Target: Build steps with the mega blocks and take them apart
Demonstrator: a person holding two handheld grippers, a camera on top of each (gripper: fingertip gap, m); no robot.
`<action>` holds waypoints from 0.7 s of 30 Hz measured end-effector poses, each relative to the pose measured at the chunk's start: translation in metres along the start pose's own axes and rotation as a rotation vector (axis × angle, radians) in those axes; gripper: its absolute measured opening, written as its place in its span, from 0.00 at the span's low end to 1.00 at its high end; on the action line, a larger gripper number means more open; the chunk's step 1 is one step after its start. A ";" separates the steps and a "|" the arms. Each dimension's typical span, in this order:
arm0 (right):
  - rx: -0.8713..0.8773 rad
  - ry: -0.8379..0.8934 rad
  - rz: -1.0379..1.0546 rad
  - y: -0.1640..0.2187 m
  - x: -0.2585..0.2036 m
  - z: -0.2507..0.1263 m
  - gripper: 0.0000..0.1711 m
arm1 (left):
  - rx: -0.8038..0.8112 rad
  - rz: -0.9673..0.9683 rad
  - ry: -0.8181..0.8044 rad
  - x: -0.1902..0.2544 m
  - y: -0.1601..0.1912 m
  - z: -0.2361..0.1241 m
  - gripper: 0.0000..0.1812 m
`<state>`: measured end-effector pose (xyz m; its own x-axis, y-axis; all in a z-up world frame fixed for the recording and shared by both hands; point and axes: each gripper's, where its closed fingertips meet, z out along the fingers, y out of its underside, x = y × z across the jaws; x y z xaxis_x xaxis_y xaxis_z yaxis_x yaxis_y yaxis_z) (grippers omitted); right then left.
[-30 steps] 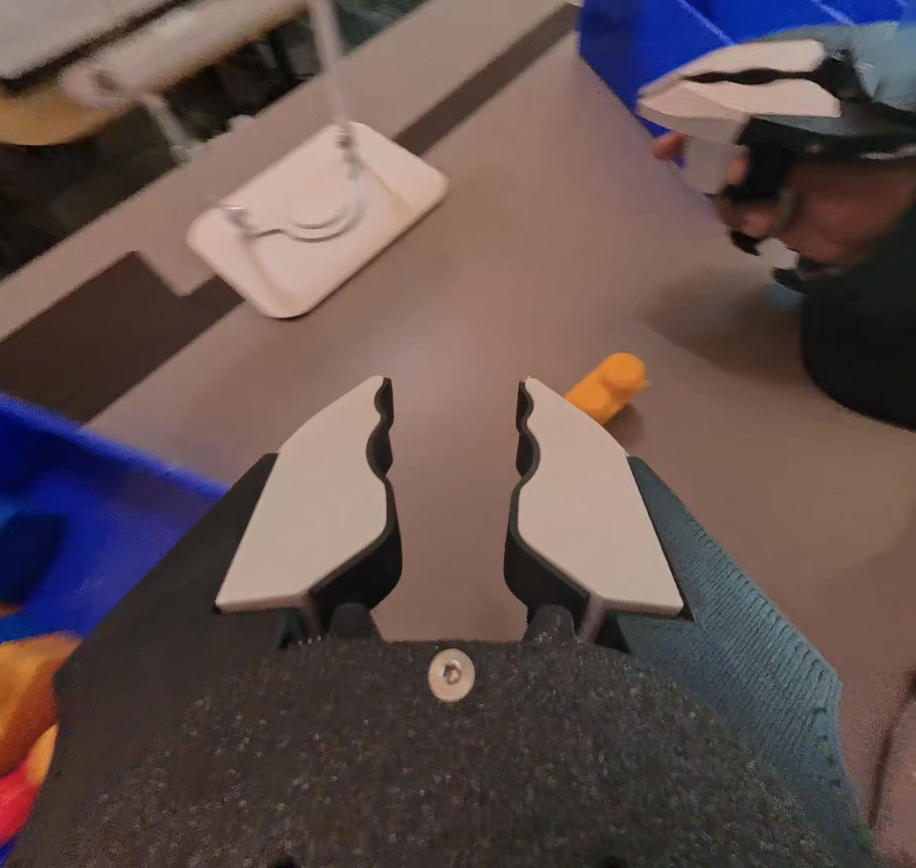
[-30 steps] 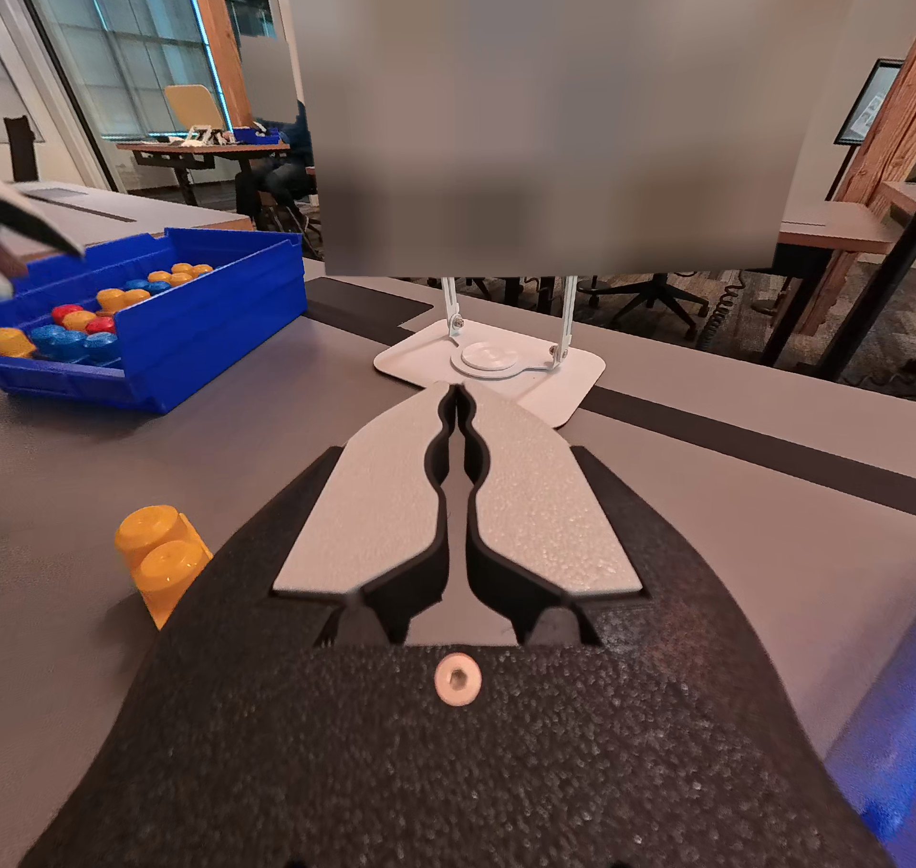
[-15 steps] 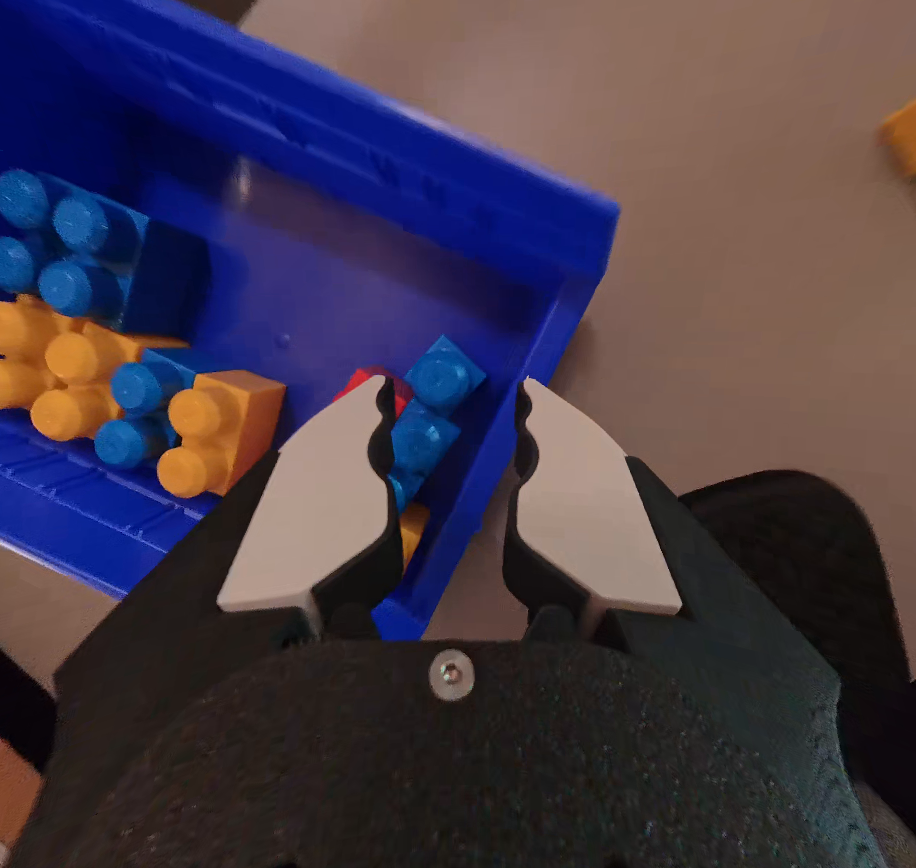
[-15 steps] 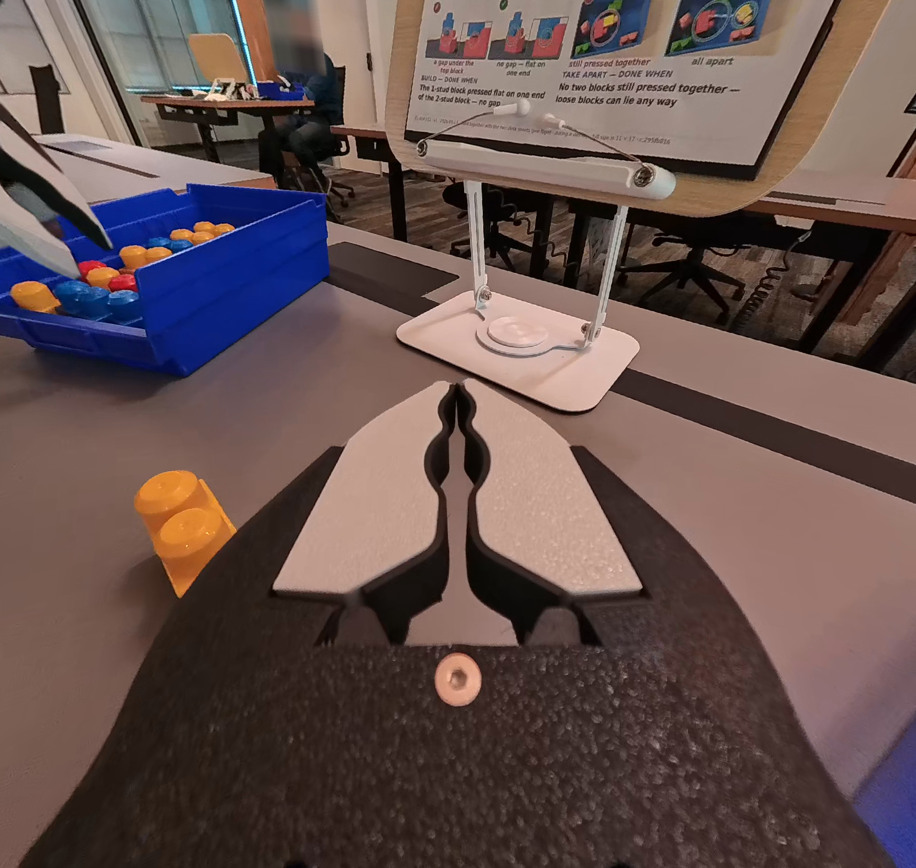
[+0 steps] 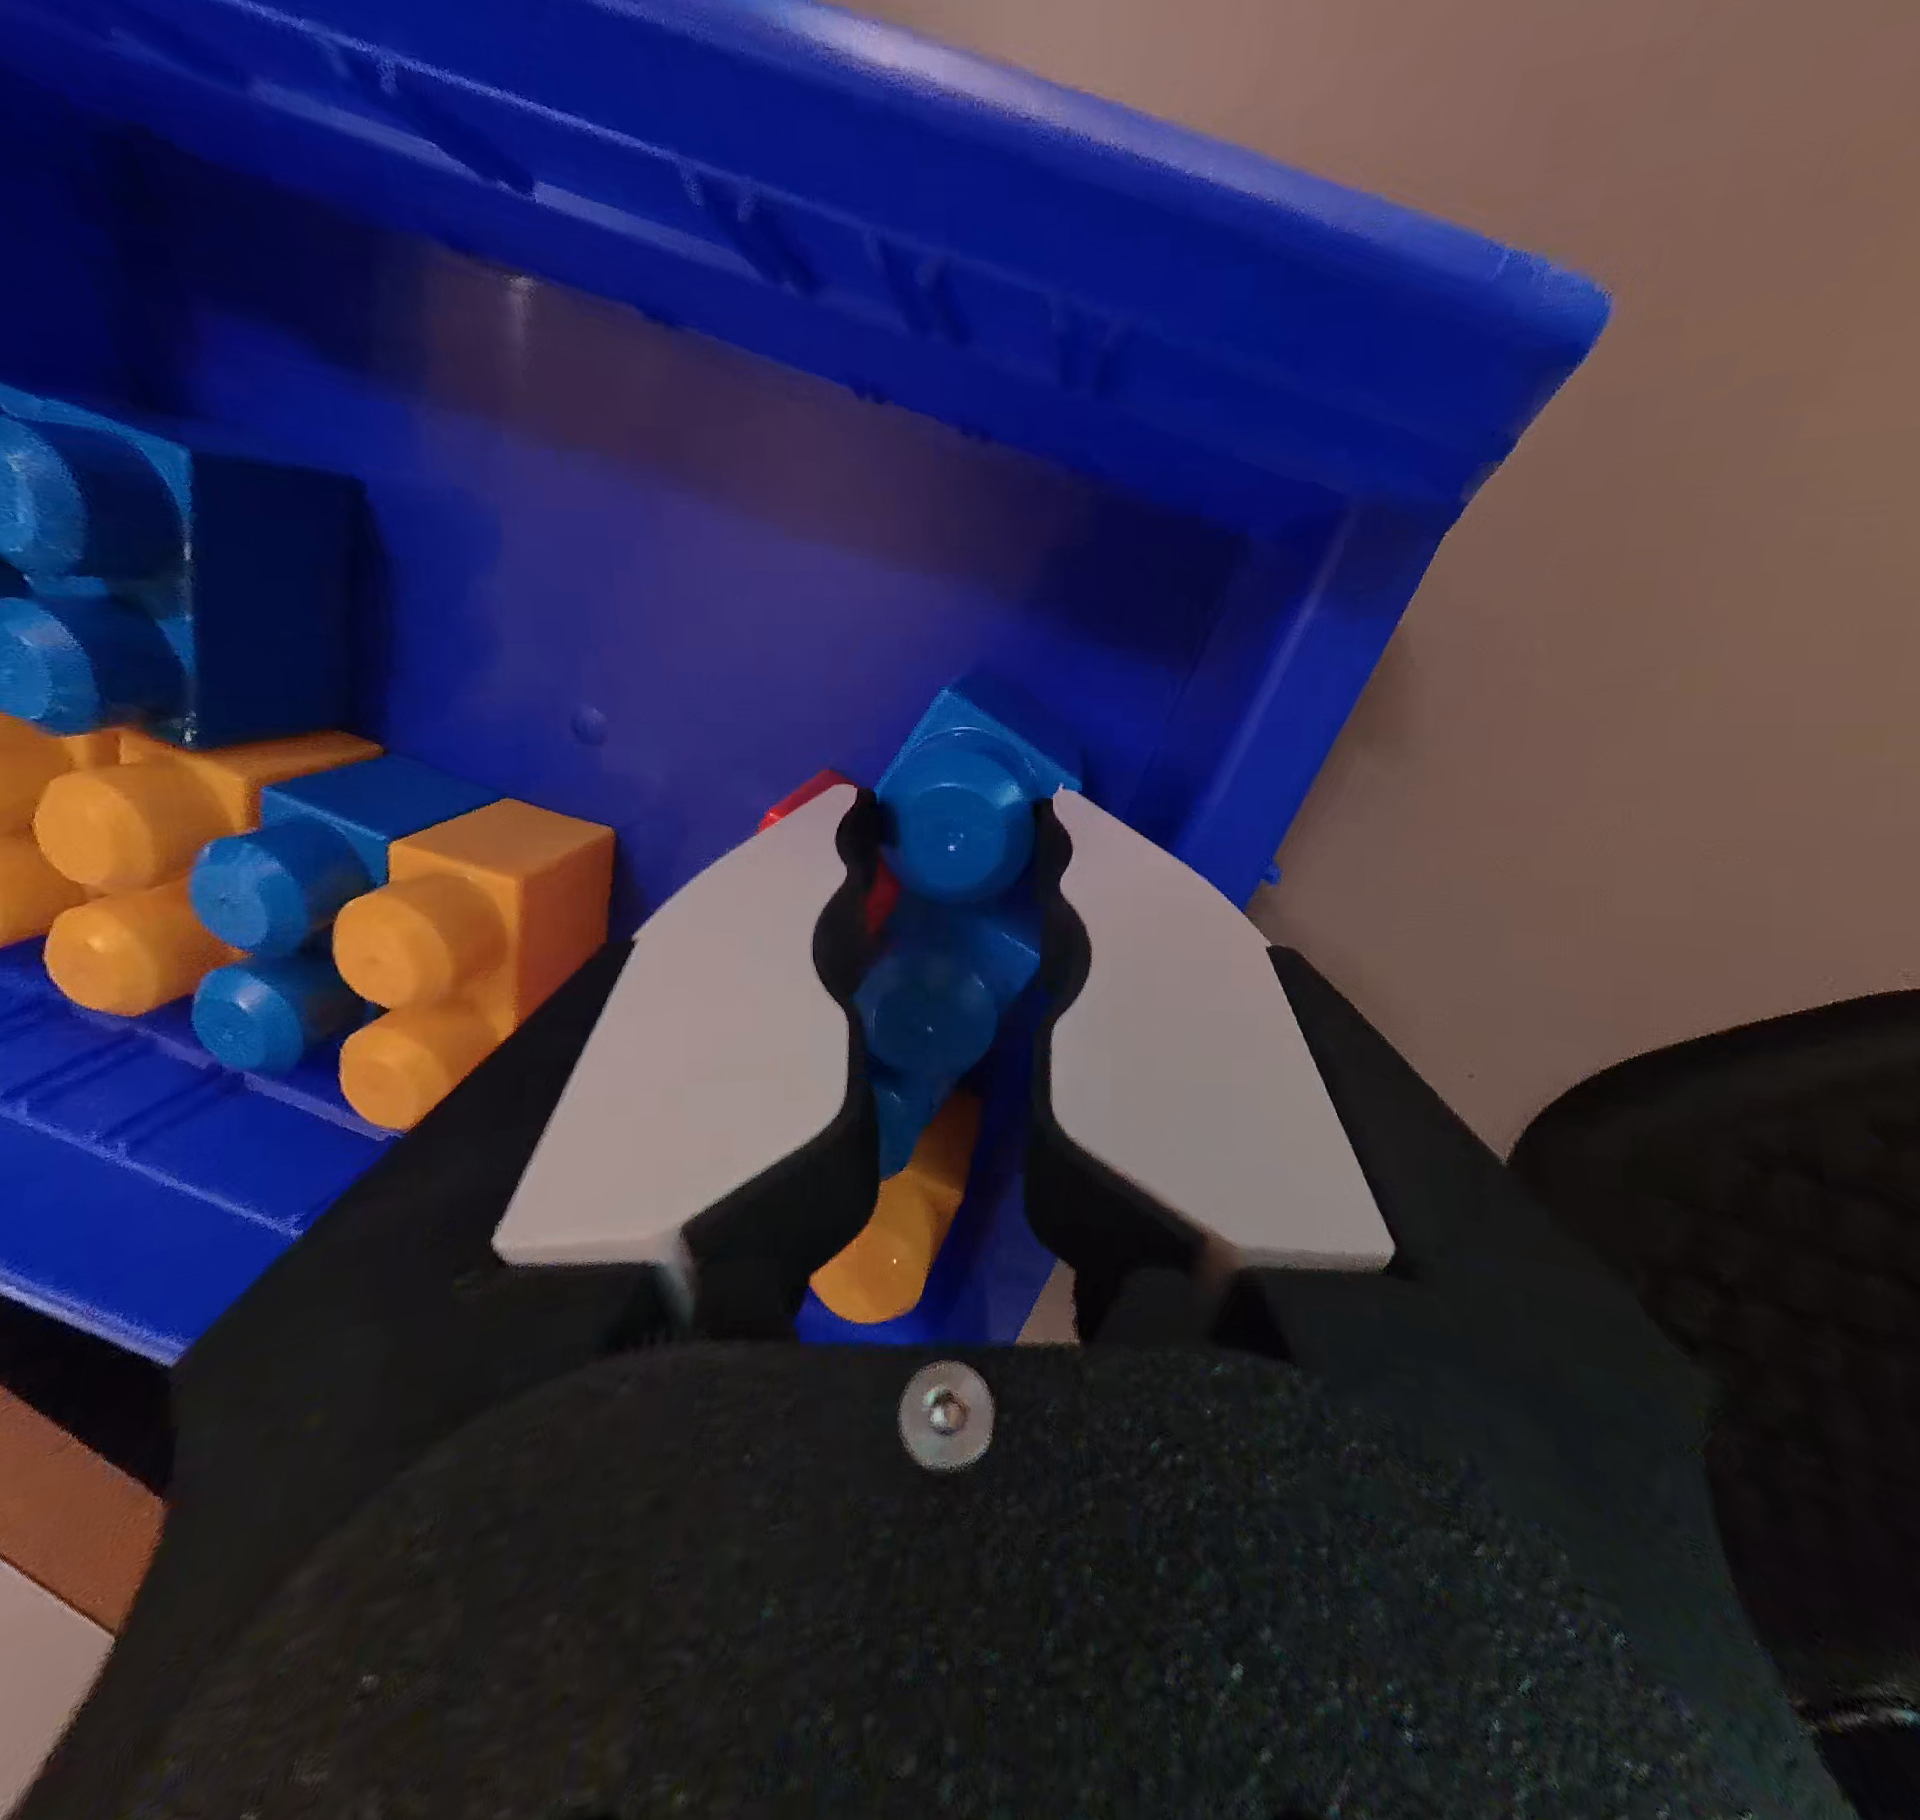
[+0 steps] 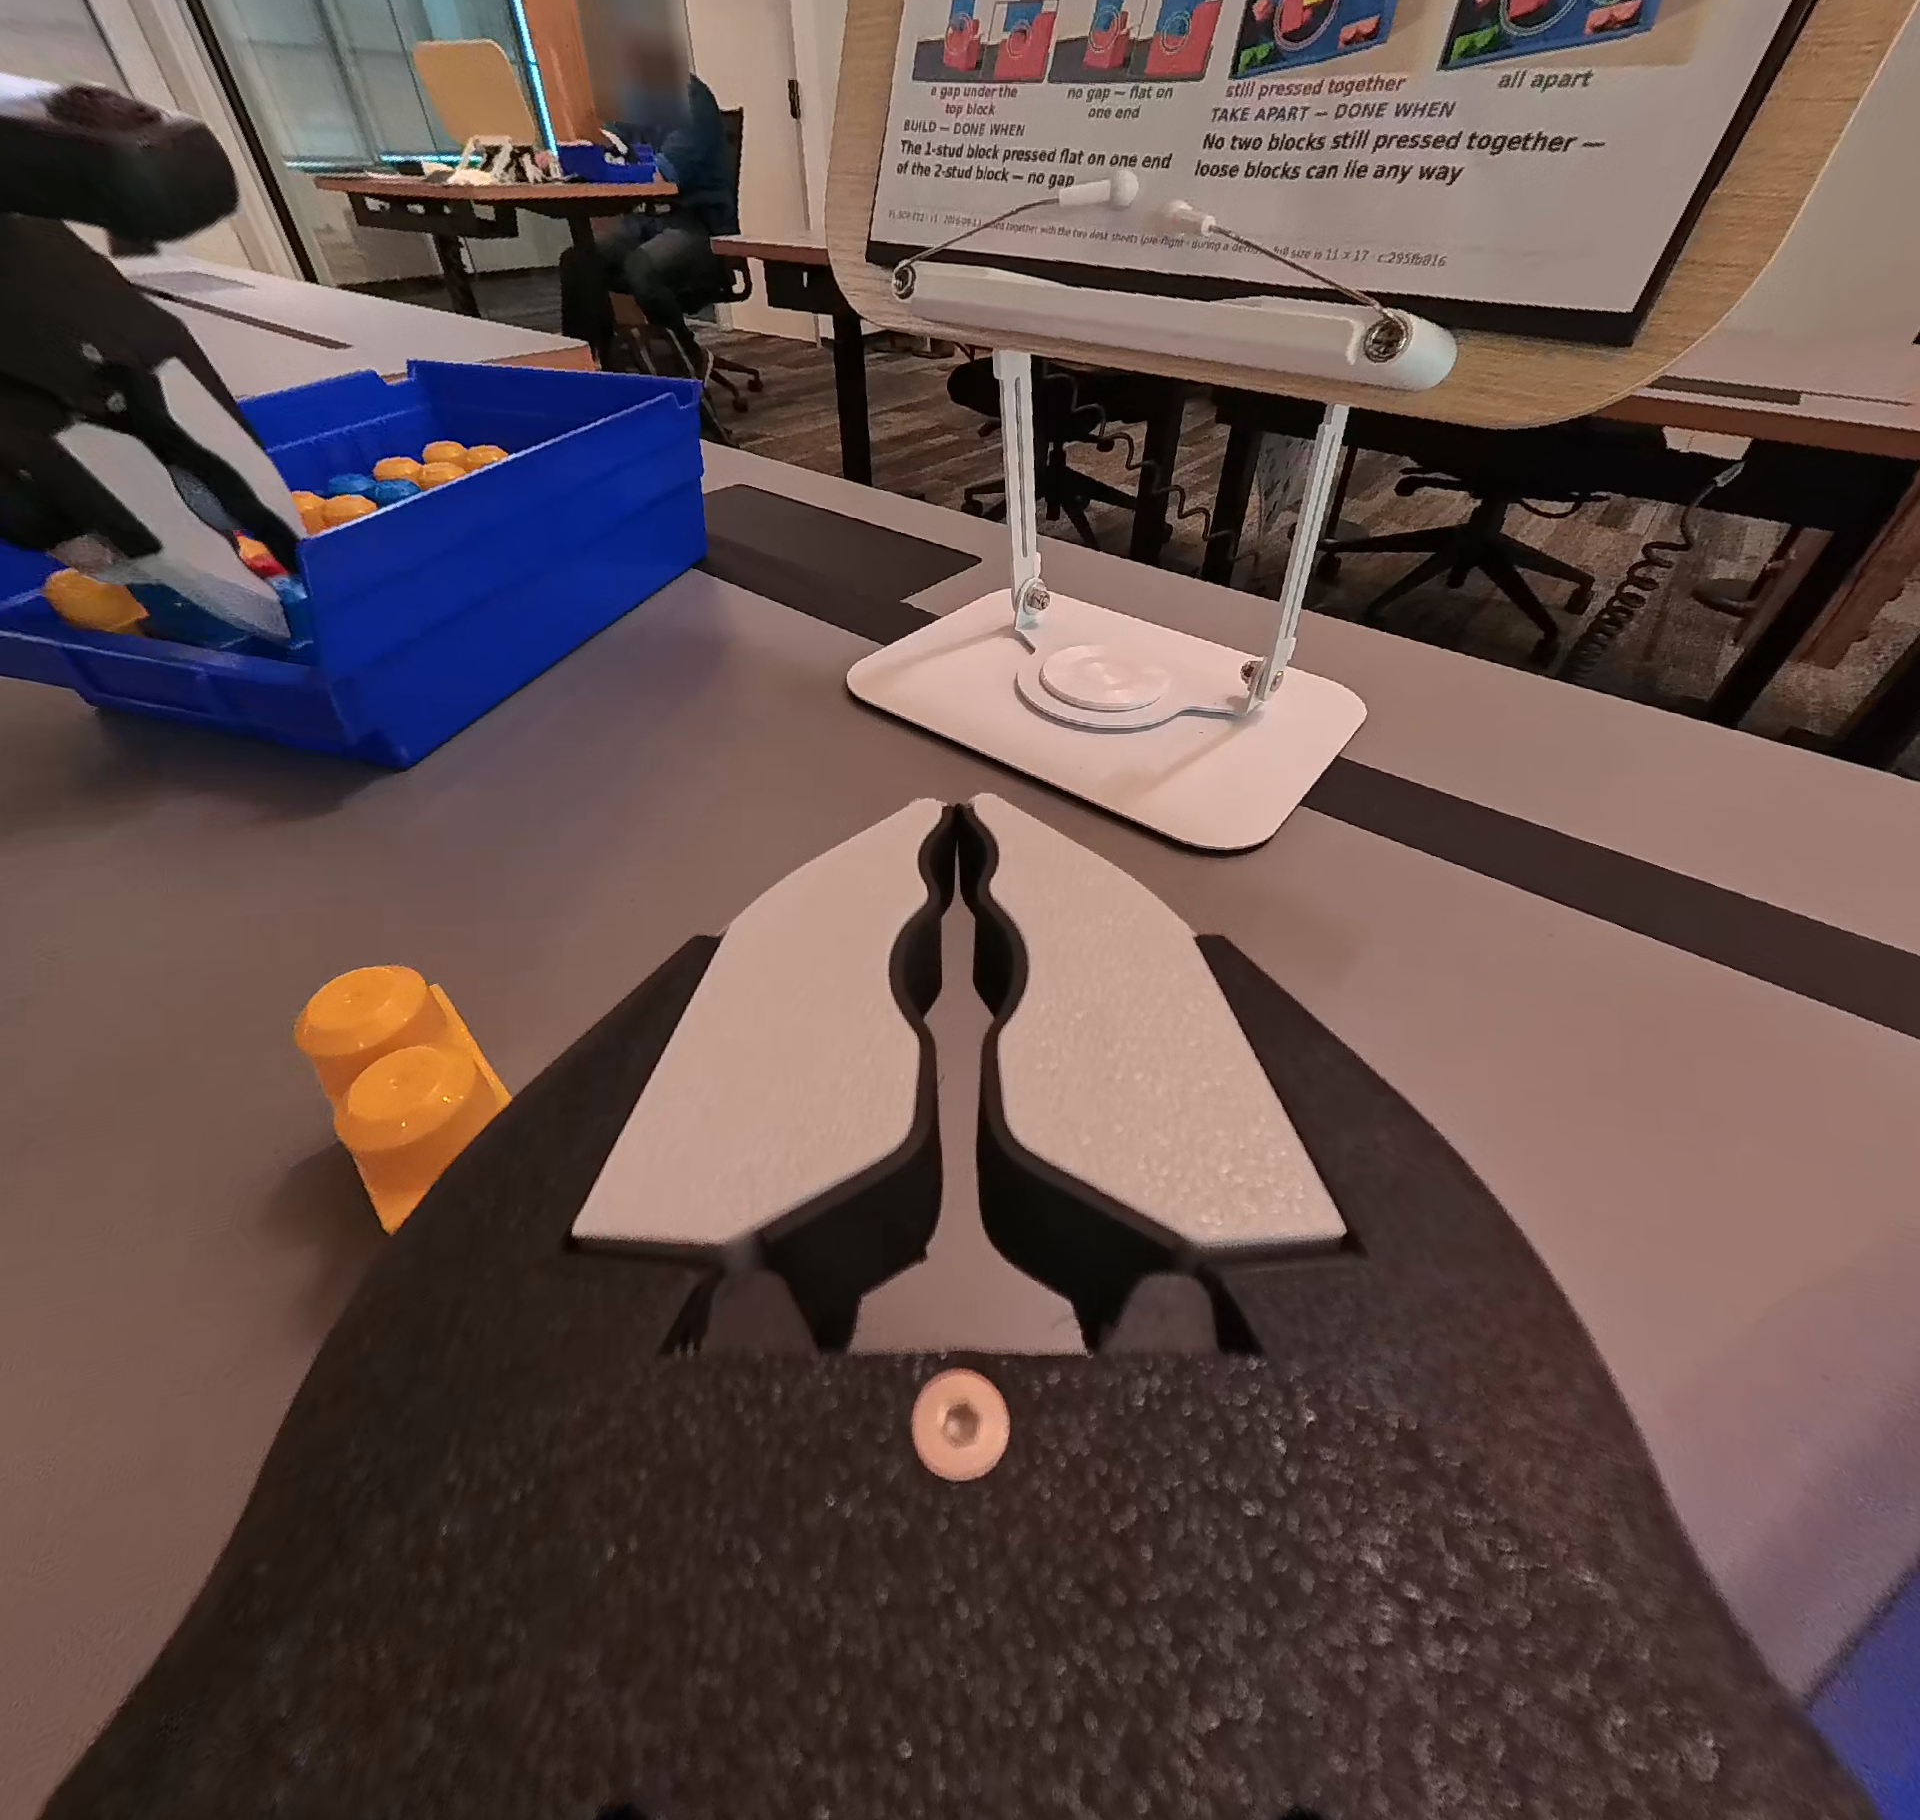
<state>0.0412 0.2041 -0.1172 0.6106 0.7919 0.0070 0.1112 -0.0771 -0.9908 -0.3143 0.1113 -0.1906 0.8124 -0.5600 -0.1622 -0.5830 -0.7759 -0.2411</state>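
In the left wrist view my left gripper [image 5: 951, 814] reaches into the right end of a blue bin [image 5: 935, 243]. It is closed on a blue two-stud block [image 5: 951, 840], with a fingertip against each side of the front stud. A red block [image 5: 800, 799] and an orange block [image 5: 894, 1240] lie partly hidden under it. My right gripper [image 6: 956, 814] is shut and empty above the grey table. An orange two-stud block [image 6: 400, 1084] stands upright on the table just to its left. The left gripper [image 6: 281, 575] also shows there, dipping into the bin [image 6: 499, 575].
More orange blocks [image 5: 488, 897] and blue blocks [image 5: 281, 877] lie in the left part of the bin. A white stand [image 6: 1112, 721] holding an instruction board [image 6: 1299, 108] sits at the table's far side. A blue edge [image 6: 1870, 1708] shows at bottom right. Some 40 cm of space lies between my two pairs of fingers.
My left gripper swung from over the table to the bin, dropped into its right end and closed around the blue block. The right gripper stayed shut and tilted slightly.
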 end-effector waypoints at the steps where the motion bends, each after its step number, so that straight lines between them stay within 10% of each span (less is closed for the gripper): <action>1: 0.000 0.000 0.000 0.000 0.000 0.000 0.00 | 0.007 -0.009 0.000 0.000 -0.001 -0.004 0.17; 12: -0.012 -0.004 -0.005 0.003 -0.002 0.002 0.00 | 0.267 0.048 -0.107 0.021 -0.065 -0.121 0.16; 21: -0.012 -0.011 -0.010 0.003 -0.003 0.001 0.00 | 0.230 0.202 0.060 0.122 -0.092 -0.090 0.16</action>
<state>0.0385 0.2019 -0.1199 0.6008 0.7992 0.0157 0.1272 -0.0762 -0.9889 -0.1624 0.0887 -0.1019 0.6747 -0.7174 -0.1738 -0.7094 -0.5652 -0.4210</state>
